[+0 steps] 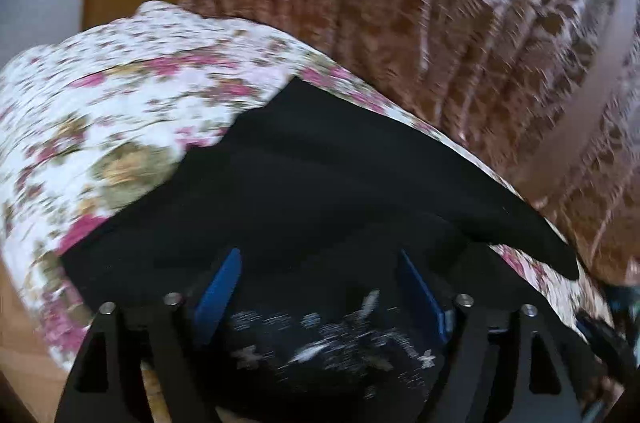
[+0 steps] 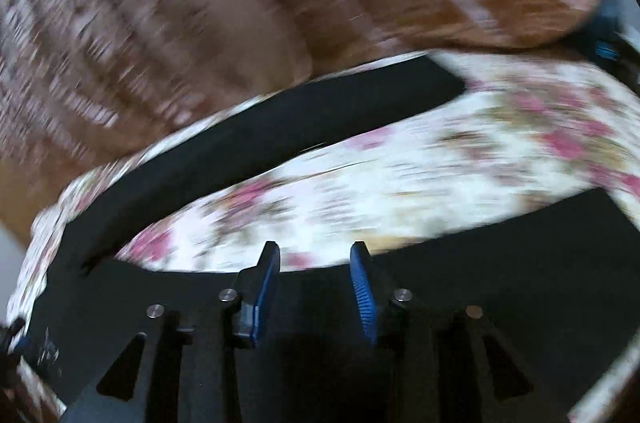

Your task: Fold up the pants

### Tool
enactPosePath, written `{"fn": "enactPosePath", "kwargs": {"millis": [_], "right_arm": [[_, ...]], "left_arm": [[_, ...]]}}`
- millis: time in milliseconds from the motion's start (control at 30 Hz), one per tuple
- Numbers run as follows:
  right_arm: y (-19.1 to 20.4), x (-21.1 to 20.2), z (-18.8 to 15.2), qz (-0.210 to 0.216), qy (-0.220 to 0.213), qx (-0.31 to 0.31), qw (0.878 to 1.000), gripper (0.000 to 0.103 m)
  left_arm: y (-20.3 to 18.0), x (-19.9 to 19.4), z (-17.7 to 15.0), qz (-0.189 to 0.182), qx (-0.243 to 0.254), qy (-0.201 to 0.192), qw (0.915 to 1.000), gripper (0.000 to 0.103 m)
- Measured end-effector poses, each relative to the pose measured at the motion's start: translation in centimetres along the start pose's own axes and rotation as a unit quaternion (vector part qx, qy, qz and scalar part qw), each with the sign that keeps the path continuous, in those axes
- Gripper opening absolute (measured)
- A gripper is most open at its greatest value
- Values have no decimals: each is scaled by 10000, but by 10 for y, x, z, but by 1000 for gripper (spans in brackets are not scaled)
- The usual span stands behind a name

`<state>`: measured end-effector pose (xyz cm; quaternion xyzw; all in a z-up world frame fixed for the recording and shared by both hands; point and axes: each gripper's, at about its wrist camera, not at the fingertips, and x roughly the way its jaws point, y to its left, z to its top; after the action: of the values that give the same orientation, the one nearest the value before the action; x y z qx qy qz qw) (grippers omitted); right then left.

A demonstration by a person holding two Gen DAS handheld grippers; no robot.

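Two grippers are held over black pants (image 1: pixel 320 175) spread on a floral sheet (image 1: pixel 120 95). Left gripper (image 1: pixel 320 287) is seen wide apart, right gripper (image 2: pixel 316 287) partly parted; nothing is clamped by either.

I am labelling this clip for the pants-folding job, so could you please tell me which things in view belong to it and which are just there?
Part of the job:
- black pants
- left gripper, open
- right gripper, open

Just there:
- floral cloth under the pants
- brown patterned curtain behind
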<state>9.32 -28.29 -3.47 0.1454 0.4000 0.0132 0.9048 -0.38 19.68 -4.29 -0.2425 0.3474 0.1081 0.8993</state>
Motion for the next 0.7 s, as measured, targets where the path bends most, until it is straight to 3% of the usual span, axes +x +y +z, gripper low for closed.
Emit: {"fn": "enactPosePath", "kwargs": {"millis": [67, 233, 467, 700], "right_arm": [[28, 22, 2, 95, 199, -298, 9993, 39], [54, 53, 7, 48, 354, -598, 9976, 39], [46, 72, -4, 6, 549, -439, 9975, 40], [42, 75, -5, 320, 519, -278, 9978, 49]], "left_arm": [[-10, 8, 8, -47, 94, 97, 9999, 85], [-14, 32, 45, 45, 182, 248, 9995, 86], [-3, 90, 114, 422, 284, 164, 9986, 89], [16, 150, 168, 630, -230, 90, 9977, 89]]}}
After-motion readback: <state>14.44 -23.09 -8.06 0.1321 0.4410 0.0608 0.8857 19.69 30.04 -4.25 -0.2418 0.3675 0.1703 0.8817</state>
